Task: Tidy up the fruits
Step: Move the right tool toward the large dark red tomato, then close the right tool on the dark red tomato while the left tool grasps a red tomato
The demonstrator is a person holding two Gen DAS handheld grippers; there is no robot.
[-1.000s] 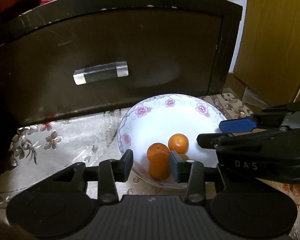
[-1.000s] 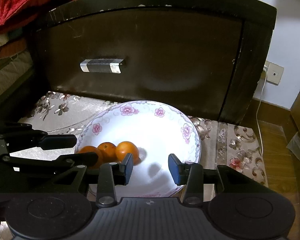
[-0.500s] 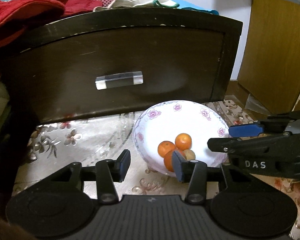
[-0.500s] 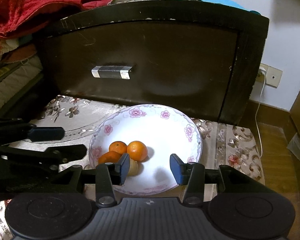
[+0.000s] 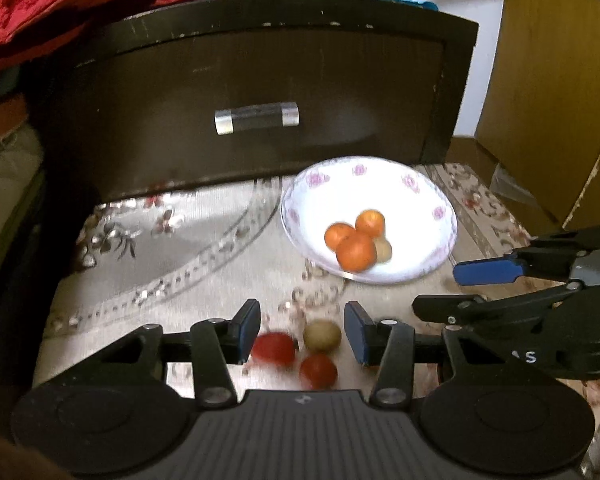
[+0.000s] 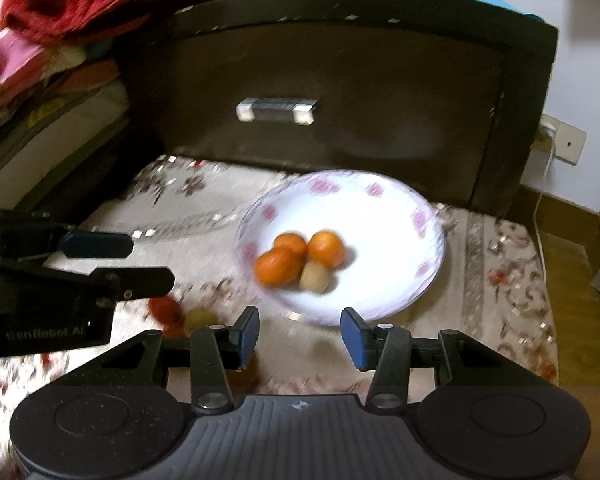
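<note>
A white floral plate (image 5: 420, 200) (image 6: 396, 216) on the patterned cloth holds three oranges (image 5: 355, 251) (image 6: 278, 266) and a small tan fruit (image 5: 384, 249) (image 6: 315, 277). On the cloth in front of the plate lie two red fruits (image 5: 274, 349) (image 5: 318, 370) and a tan fruit (image 5: 322, 334). My left gripper (image 5: 302, 332) is open and empty, with these loose fruits between its fingers. My right gripper (image 6: 298, 334) is open and empty, just in front of the plate. In the right wrist view a red fruit (image 6: 164, 308) and a tan fruit (image 6: 198, 318) show partly.
A dark drawer front (image 5: 260, 92) with a clear handle (image 5: 257, 118) stands behind the plate. Red cloth (image 6: 92, 0) and clothes lie on top. A wooden cabinet (image 5: 548, 92) is at the right. A wall socket (image 6: 566, 144) with a cord is at the far right.
Both grippers have drawn back from the plate, so it looks farther away. Loose red and tan fruits on the cloth have come into view between my left fingers.
</note>
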